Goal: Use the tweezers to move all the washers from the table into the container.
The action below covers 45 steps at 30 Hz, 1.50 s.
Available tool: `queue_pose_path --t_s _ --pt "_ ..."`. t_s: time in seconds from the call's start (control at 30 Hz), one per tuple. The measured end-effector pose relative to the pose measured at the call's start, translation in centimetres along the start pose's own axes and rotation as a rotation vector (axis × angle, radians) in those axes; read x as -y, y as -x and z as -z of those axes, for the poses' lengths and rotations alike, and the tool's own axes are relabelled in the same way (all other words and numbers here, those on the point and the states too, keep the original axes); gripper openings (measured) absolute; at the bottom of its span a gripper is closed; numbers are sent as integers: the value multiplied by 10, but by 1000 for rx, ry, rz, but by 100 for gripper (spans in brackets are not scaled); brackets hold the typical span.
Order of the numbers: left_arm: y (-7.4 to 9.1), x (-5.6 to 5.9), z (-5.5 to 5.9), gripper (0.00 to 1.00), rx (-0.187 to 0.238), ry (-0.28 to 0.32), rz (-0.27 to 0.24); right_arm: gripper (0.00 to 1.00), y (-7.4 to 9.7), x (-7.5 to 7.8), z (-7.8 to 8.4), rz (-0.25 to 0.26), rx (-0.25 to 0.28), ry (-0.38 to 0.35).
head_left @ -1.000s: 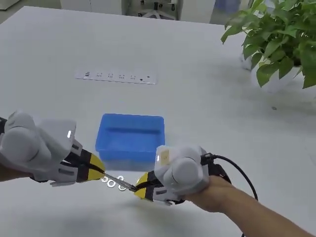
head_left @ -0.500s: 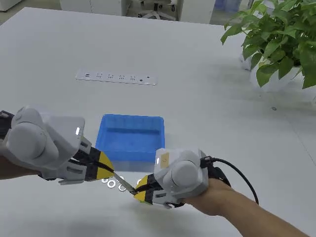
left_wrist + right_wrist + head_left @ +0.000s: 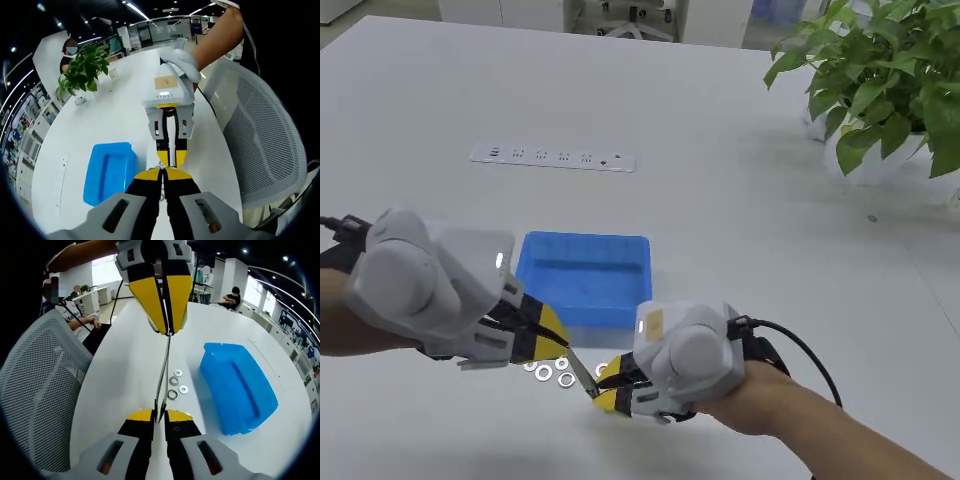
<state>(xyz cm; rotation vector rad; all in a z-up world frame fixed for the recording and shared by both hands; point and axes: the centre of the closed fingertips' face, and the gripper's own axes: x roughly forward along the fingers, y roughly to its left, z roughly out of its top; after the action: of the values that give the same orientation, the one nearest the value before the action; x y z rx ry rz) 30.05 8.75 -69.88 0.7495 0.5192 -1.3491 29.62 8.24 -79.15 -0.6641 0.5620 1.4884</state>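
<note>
Four washers (image 3: 173, 381) lie clustered on the tabletop (image 3: 740, 200) just beside the blue container (image 3: 585, 275), which looks empty. The left gripper (image 3: 559, 349) and right gripper (image 3: 600, 385) each have their jaws pinched shut on opposite ends of the tweezers (image 3: 164, 370), probably to settle a working grip before picking.

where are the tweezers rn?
Head view, bottom centre: the tweezers span from the left gripper to the right gripper, beside the washers, in front of the container.
</note>
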Motion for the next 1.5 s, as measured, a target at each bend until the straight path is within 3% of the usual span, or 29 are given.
queue_pose_path --t_s 0.6,1.13,1.5 --pt "-6 4 -14 5 4 -32 24 11 1 -2 0 6 -9 14" --pt "-15 7 -27 5 25 -55 51 11 4 -2 2 7 3 -24" --pt "-19 7 -28 5 30 -53 58 8 4 -3 2 7 14 -29"
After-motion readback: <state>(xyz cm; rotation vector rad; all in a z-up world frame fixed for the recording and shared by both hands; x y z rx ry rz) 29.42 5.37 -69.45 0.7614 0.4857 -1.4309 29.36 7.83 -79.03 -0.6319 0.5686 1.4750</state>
